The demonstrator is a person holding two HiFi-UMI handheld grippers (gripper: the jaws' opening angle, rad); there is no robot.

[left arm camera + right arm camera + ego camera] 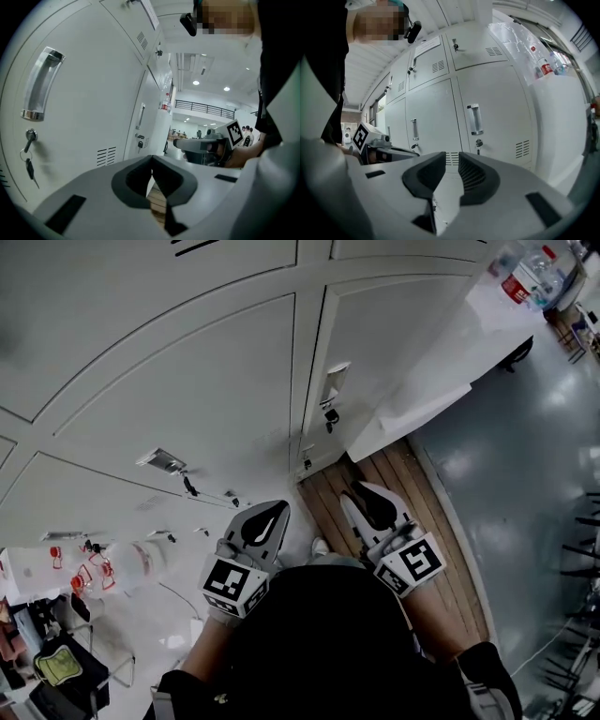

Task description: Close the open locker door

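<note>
A bank of white lockers fills the head view; every door I can see lies flush, none visibly ajar. The nearest door on the right has a chrome handle with a key below it. In the left gripper view another door shows its handle and a hanging key. Both grippers are held low, close to the person's body and apart from the lockers. My left gripper is shut with nothing in it. My right gripper has its jaws nearly together, with nothing between them.
A wooden floor strip runs along the locker base, with glossy grey floor to the right. Bottles stand on top of the end cabinet. Bags and a chair crowd the lower left.
</note>
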